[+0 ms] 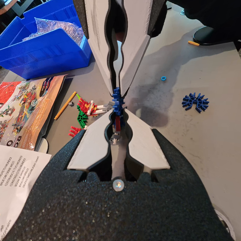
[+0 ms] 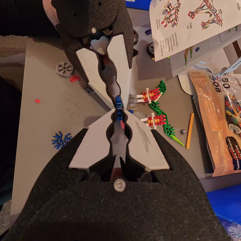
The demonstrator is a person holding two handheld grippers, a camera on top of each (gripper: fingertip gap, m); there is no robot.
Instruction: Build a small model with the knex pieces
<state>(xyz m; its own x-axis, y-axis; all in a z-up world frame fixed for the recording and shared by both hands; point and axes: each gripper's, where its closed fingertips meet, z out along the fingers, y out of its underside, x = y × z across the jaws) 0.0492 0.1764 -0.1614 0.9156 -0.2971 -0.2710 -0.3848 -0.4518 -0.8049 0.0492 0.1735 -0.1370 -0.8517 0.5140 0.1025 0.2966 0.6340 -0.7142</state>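
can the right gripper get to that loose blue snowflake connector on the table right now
Probably not yet: the right gripper is shut on the blue toothed piece, as is the left gripper. The blue snowflake connector lies unobstructed.

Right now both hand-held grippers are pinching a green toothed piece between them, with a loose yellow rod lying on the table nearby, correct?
Nearly. The toothed piece is blue, not green, as the right wrist view shows. Both the left hand-held gripper and right hand-held gripper pinch it, and the yellow rod lies loose on the table.
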